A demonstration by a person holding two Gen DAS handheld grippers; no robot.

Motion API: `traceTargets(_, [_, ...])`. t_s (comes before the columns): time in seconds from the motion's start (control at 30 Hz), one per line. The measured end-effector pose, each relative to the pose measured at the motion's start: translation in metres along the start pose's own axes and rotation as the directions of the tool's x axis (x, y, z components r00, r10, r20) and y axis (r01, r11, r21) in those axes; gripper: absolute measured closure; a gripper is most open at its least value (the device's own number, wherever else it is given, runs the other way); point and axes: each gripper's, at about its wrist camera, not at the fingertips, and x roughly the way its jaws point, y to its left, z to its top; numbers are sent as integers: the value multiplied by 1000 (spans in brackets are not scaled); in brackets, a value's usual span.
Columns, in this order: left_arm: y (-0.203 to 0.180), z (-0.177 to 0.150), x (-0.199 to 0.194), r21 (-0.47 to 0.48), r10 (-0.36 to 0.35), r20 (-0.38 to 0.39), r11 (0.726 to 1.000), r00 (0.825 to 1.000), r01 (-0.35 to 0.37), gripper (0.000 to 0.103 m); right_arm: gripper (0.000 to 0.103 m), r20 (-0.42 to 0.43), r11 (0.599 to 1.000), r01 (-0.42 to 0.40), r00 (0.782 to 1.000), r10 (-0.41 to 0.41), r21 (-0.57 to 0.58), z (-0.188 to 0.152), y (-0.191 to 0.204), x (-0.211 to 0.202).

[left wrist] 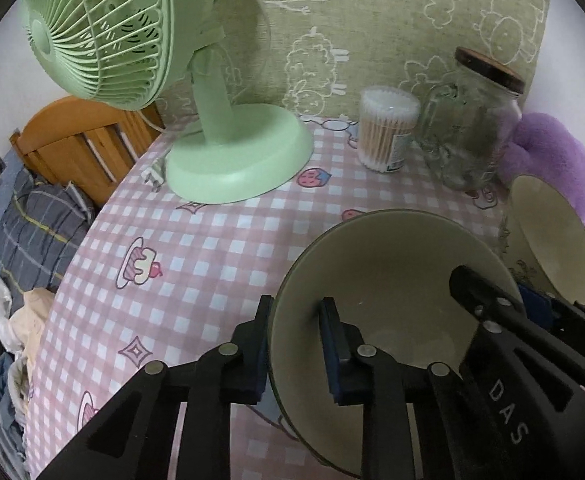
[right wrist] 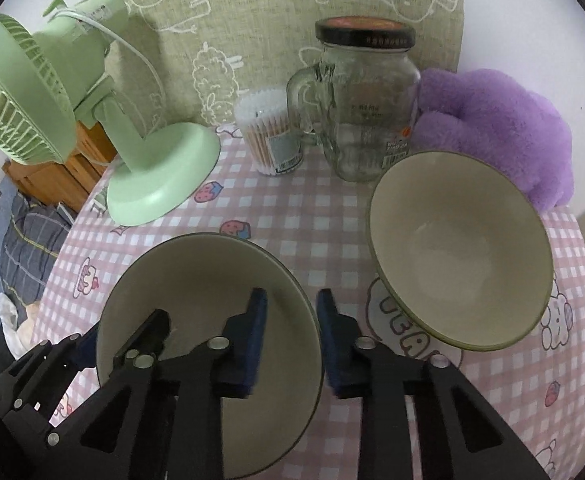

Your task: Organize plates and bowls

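The left claw [left wrist: 296,344] pinches the near bowl [left wrist: 392,280] by its rim: one blue pad presses the outside wall, the other sits inside the cavity. That bowl is tilted, its cream hollow facing up and toward the camera, its rim standing steeply. The right claw [right wrist: 292,344] straddles the opposite edge of the near bowl [right wrist: 208,312], one pad inside and one outside; in its own view a gap shows between the pads and the wall, so I cannot tell whether it is pressing the rim.

Just right of the near bowl, a second bowl [right wrist: 460,248] of the same cream colour with a dark green rim is tipped on its side over the desk [right wrist: 312,216], mouth turned toward the near bowl and the cameras. Whether its edge touches the checked pink cloth is unclear.

Behind the near bowl stands a glass jar [right wrist: 366,112] with a dark lid and a handle, and beside the jar a tub of cotton swabs [right wrist: 270,132]. A purple plush toy [right wrist: 500,128] lies behind the second bowl. Far left of the near bowl stands a green desk fan [right wrist: 92,120].
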Motion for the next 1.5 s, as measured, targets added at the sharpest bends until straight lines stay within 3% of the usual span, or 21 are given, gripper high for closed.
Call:
traceTargets(0.27, [-3, -2, -4, 27, 14, -14, 1000, 1000, -14, 82, 78, -14, 1000, 3, 1000, -3, -11, -2, -1, -2])
traceTargets(0.7, [-6, -18, -27, 25, -21, -47, 999, 999, 22, 82, 78, -35, 1000, 23, 999, -23, 0, -20, -6, -29])
traceTargets(1.17, [-2, -20, -91, 29, -30, 35, 999, 999, 29, 81, 78, 40, 1000, 24, 999, -24, 4, -24, 1, -97])
traceTargets(1.5, [2, -41, -140, 68, -71, 84, 996, 994, 65, 81, 78, 88, 999, 46, 995, -48, 26, -50, 7, -152])
